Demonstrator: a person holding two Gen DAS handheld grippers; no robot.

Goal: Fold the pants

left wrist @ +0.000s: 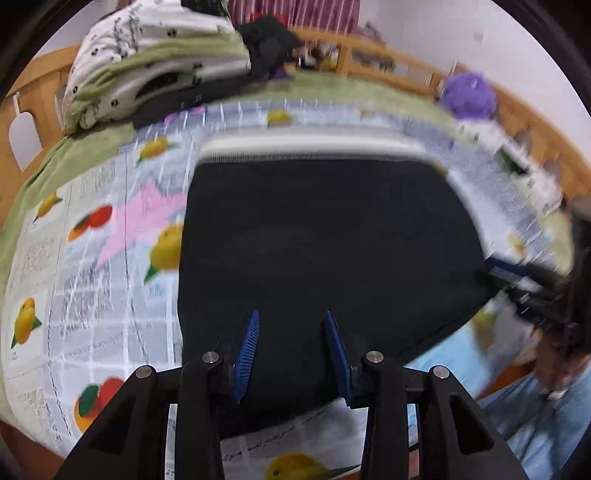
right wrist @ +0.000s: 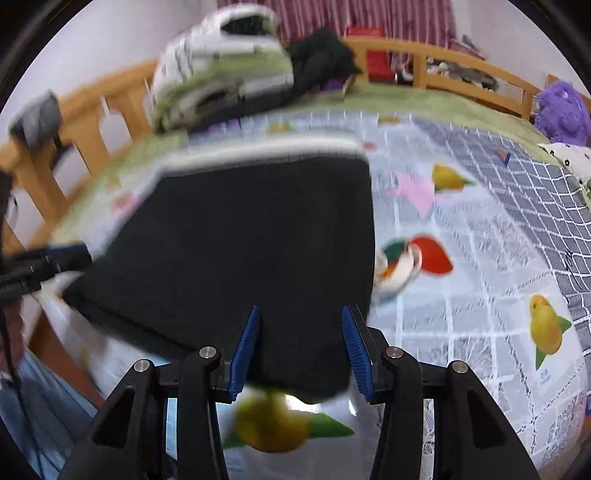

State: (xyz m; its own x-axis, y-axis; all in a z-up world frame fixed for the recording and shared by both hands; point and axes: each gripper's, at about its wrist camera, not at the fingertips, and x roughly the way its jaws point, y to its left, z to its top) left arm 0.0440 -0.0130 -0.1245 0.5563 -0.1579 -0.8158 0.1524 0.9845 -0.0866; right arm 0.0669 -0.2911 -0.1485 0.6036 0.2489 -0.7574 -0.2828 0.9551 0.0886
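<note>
Left wrist view
Left gripper (left wrist: 291, 317): blue fingers spread apart, nothing between them but the cloth lying below; they hover over the near edge of the pants at 6 o'clock.
Pants (left wrist: 325, 236): a black folded block filling the middle of the view, with a pale waistband strip along its far edge at 12 o'clock.
Right gripper (left wrist: 498, 271): seen at 3 o'clock, at the pants' edge; blurred, so I cannot tell from here how its fingers stand.
Surface: a bed sheet (left wrist: 92, 280) printed with fruit and a grey grid, lying over a green blanket (left wrist: 88, 147) that shows at 10 o'clock.
Room: a folded quilt (left wrist: 147, 62) in white and green at 11 o'clock, dark clothes (left wrist: 269, 44) at 12, a wooden bed rail (left wrist: 399, 62) at 1, a purple plush toy (left wrist: 469, 96) at 2, and a red curtain (left wrist: 291, 11) at the top.

Right wrist view
Right gripper (right wrist: 301, 314): fingers set wide, holding nothing, above the near corner of the pants (right wrist: 240, 240) at 6 o'clock.
Left gripper (right wrist: 70, 253): at 9 o'clock by the pants' side edge, blurred.
Surface: the sheet (right wrist: 480, 295) runs from 2 to 5 o'clock, the pants lying flat on it.
Room: the quilt (right wrist: 221, 62) at 11 o'clock, the rail (right wrist: 461, 55) at 1, and the plush toy (right wrist: 561, 110) at 2.
</note>
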